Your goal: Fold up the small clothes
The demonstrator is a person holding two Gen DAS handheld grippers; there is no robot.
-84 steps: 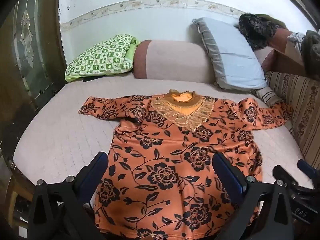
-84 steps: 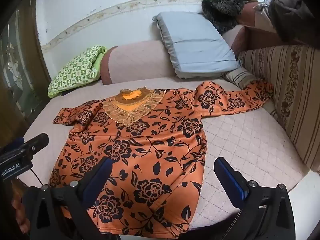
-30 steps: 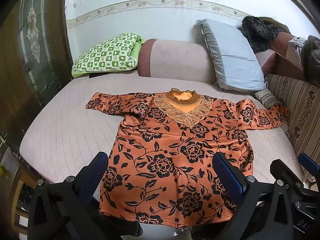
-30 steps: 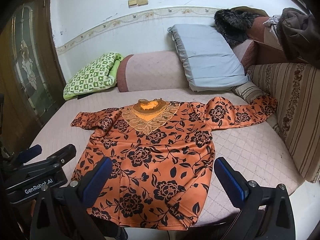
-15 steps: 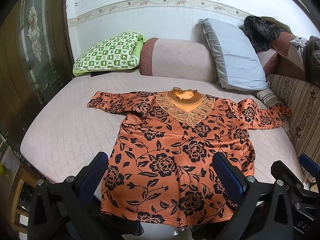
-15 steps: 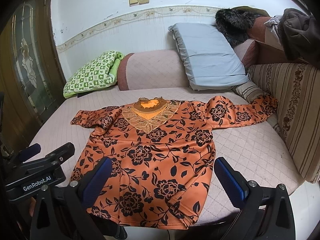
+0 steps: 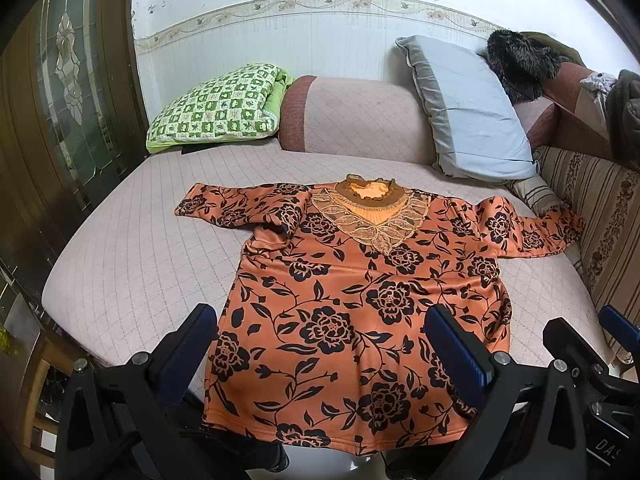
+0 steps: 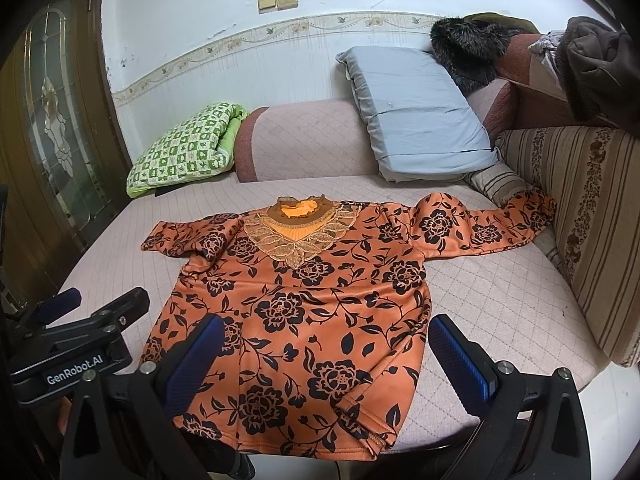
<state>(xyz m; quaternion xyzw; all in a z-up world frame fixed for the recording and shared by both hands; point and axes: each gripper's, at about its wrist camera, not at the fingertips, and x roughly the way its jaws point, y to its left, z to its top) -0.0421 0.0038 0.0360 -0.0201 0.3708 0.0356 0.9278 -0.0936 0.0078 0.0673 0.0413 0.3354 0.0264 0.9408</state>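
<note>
An orange top with black flowers [image 7: 352,304] lies flat and face up on the pink quilted couch seat [image 7: 132,264], neck with lace collar [image 7: 370,216] away from me, both sleeves spread sideways. It also shows in the right wrist view [image 8: 304,308]. My left gripper [image 7: 324,344] is open and empty, held just before the hem near the seat's front edge. My right gripper [image 8: 324,356] is open and empty, also above the hem, to the right of the left gripper [image 8: 76,344].
A green checked pillow [image 7: 216,104] and a grey-blue pillow [image 7: 468,112] lean at the back. A striped couch arm [image 8: 580,216] stands at the right, touching the right sleeve. A dark wooden door [image 7: 60,120] is at the left. Clothes [image 8: 592,44] pile up on the back right.
Both grippers have drawn back from the top toward the seat's front edge, so the whole hem now shows. The top has not moved.
</note>
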